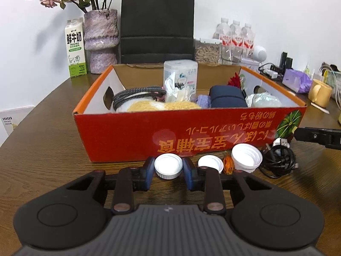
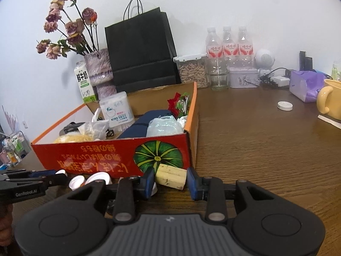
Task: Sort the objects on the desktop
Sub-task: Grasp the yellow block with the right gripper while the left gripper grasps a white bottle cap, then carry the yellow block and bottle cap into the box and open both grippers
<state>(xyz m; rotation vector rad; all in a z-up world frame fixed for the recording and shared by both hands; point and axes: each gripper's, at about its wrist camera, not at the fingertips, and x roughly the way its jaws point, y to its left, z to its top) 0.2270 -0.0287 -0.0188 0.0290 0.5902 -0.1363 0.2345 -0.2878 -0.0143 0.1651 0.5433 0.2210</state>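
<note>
A red cardboard box (image 1: 127,132) full of odds and ends stands on the wooden table just beyond both grippers. My left gripper (image 1: 168,168) is shut on a white bottle cap (image 1: 168,165) in front of the box's near wall. Two more white caps (image 1: 211,163) (image 1: 247,156), an orange scrap (image 1: 228,164) and a coiled black cable (image 1: 279,160) lie to its right. My right gripper (image 2: 170,180) is shut on a pale yellow block (image 2: 170,176) by the box's (image 2: 106,155) right corner. The left gripper's arm (image 2: 32,181) shows at the left of the right wrist view.
Behind the box stand a milk carton (image 1: 75,49), a purple vase (image 1: 101,40) with dried flowers, a black paper bag (image 1: 157,21), a jar, three water bottles (image 2: 230,47) and a tin. A yellow mug (image 2: 330,100), purple tissue pack (image 2: 304,85) and small white disc (image 2: 285,105) sit right.
</note>
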